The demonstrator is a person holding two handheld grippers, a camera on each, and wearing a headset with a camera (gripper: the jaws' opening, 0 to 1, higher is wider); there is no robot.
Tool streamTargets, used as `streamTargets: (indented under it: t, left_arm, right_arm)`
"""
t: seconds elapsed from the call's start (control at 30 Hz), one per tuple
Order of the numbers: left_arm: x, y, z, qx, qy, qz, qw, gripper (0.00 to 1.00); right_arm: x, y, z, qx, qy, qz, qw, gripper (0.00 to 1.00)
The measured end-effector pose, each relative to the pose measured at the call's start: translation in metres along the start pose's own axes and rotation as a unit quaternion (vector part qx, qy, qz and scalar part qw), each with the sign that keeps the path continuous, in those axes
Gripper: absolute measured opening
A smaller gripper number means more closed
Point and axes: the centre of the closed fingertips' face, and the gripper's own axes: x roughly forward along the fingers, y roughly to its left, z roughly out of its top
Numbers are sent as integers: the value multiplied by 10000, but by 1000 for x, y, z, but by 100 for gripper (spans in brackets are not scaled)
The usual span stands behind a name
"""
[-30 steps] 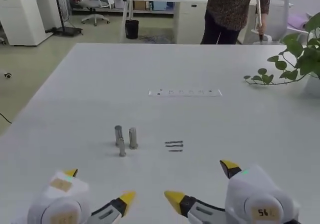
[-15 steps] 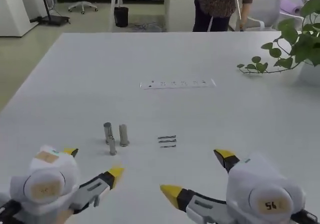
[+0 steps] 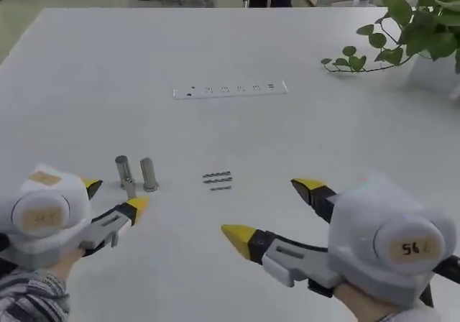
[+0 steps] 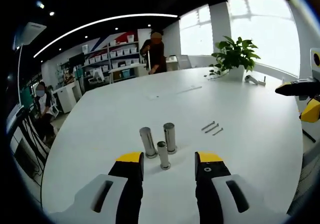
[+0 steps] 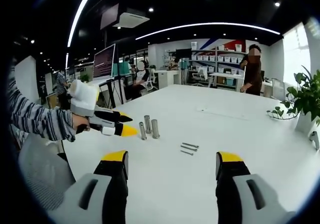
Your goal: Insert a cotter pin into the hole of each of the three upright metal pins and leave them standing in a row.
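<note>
Metal pins (image 3: 149,173) stand bunched at the head view's lower left, where the left gripper (image 3: 115,194), wide open and empty like the right gripper (image 3: 271,208), could topple one while closing in.

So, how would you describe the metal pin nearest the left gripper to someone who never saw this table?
On the white table, left of the three flat-lying cotter pins, three upright metal pins cluster together. The wanted pin stands in front, closest to the left gripper; it is shorter and thinner than the two behind.
</note>
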Motion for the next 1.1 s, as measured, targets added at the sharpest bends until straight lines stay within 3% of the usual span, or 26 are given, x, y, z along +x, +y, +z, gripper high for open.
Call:
streamTargets:
  t: [0.3, 0.57, 0.77, 1.1]
  left_arm:
    - [23, 11, -12, 240, 222, -2, 9995, 26]
    - [33, 4, -18, 290, 299, -217, 9989, 18]
    - [38, 5, -20, 267, 326, -276, 9987, 14]
    - [44, 2, -18, -26, 231, -441, 9988, 6]
  right_arm:
    - [10, 0, -3, 56, 83, 52, 9999, 67]
    - [13, -3, -12, 174, 184, 33, 9997, 66]
    - [12, -3, -19, 228, 287, 9, 9993, 65]
    - [13, -2, -25, 377, 378, -12, 9986, 63]
